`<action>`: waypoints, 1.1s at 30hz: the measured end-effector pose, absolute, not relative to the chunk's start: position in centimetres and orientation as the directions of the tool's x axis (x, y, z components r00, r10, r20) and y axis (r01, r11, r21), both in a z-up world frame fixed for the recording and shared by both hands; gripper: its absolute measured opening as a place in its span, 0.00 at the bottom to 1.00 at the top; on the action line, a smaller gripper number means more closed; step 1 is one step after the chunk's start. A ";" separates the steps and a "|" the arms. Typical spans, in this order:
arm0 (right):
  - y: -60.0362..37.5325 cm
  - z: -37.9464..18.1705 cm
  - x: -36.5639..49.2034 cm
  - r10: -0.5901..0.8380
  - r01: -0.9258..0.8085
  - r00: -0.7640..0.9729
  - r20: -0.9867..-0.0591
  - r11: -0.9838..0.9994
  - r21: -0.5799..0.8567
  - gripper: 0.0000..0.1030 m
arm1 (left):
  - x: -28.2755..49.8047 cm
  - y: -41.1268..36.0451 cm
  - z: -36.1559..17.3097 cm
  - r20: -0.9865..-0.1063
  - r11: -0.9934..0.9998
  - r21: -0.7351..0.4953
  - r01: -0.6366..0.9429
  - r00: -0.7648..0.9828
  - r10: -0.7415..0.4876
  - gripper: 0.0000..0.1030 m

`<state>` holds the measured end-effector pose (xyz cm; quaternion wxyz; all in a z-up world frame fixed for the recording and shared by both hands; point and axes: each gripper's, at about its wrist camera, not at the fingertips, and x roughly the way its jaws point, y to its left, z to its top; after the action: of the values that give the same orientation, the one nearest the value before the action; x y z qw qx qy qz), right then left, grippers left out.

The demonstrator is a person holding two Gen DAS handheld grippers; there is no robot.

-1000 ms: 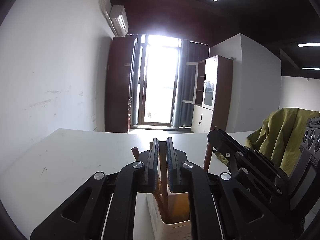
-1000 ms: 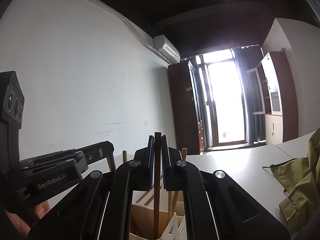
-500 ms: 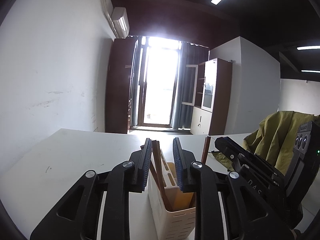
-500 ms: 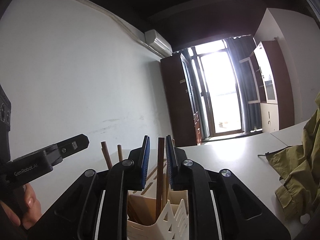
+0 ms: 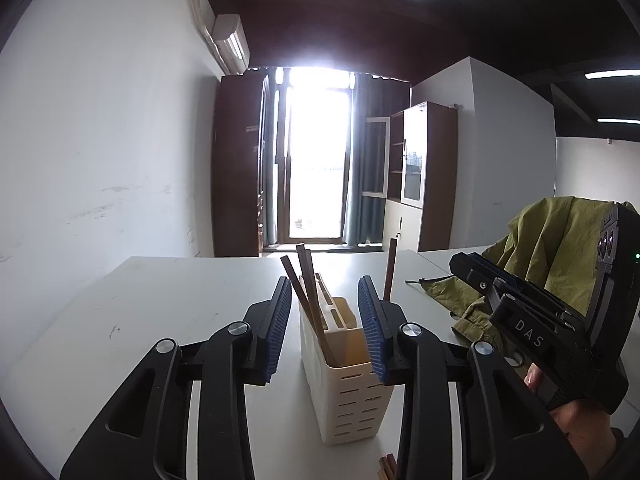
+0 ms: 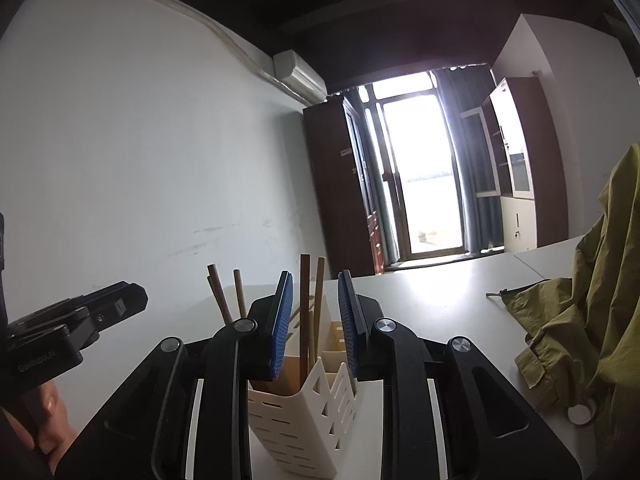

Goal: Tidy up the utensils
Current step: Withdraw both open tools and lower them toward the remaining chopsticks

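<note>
A cream slotted utensil holder [image 5: 344,392] stands on the white table [image 5: 168,300] with several brown chopsticks [image 5: 304,292] upright in it. My left gripper [image 5: 326,316] sits just behind the holder. Its jaws are opening, and the chopsticks stand between them without touching the blue pads [image 5: 280,320]. In the right wrist view the holder [image 6: 296,408] is close below my right gripper [image 6: 314,316]. Its jaws are opening too, and one dark chopstick [image 6: 305,300] stands free between them. Each gripper shows in the other's view, the right gripper [image 5: 520,320] and the left gripper [image 6: 72,320].
An olive green jacket [image 5: 560,240] lies on the table to the right, the same jacket [image 6: 592,320] in the right wrist view. Ends of more chopsticks [image 5: 386,466] lie on the table by the holder. A white wall runs along the left.
Both grippers were shut on a chopstick a second ago. Their jaws have spread and let go, the chopsticks stay in the holder, and both grippers have drawn back from it.
</note>
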<state>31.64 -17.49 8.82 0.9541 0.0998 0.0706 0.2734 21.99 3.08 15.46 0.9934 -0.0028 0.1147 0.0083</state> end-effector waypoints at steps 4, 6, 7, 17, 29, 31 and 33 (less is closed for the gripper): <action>-17.8 8.7 30.9 0.526 -0.491 0.839 -0.137 0.842 0.224 0.31 | 21.0 2.9 15.2 -0.255 1.000 0.006 -0.008 0.967 0.009 0.37; -17.9 8.7 30.4 0.527 -0.491 0.837 -0.152 0.843 0.219 0.32 | 20.5 2.7 14.9 -0.269 1.000 0.013 -0.005 0.963 0.009 0.38; -18.0 8.8 30.2 0.522 -0.487 0.838 -0.160 0.847 0.214 0.34 | 20.3 2.6 14.8 -0.279 1.000 0.017 -0.005 0.960 0.010 0.39; -18.5 7.4 27.9 0.519 -0.478 0.822 -0.235 0.852 0.213 0.47 | 19.1 2.1 13.5 -0.348 1.000 0.018 0.001 0.937 0.005 0.41; -17.5 3.8 29.0 0.499 -0.456 0.777 -0.384 0.866 0.203 0.51 | 18.8 1.9 8.5 -0.468 1.000 -0.011 0.020 0.883 -0.022 0.43; -17.3 3.0 29.2 0.496 -0.453 0.764 -0.413 0.868 0.205 0.51 | 18.8 1.9 7.8 -0.482 1.000 -0.011 0.023 0.876 -0.026 0.43; -17.1 2.3 29.4 0.491 -0.448 0.751 -0.442 0.870 0.205 0.51 | 18.7 1.8 7.1 -0.497 1.000 -0.011 0.029 0.867 -0.030 0.43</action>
<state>29.39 -17.12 2.30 0.9346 0.0431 0.2480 0.2513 18.65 1.84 7.08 0.9663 -0.0016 0.2570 -0.0152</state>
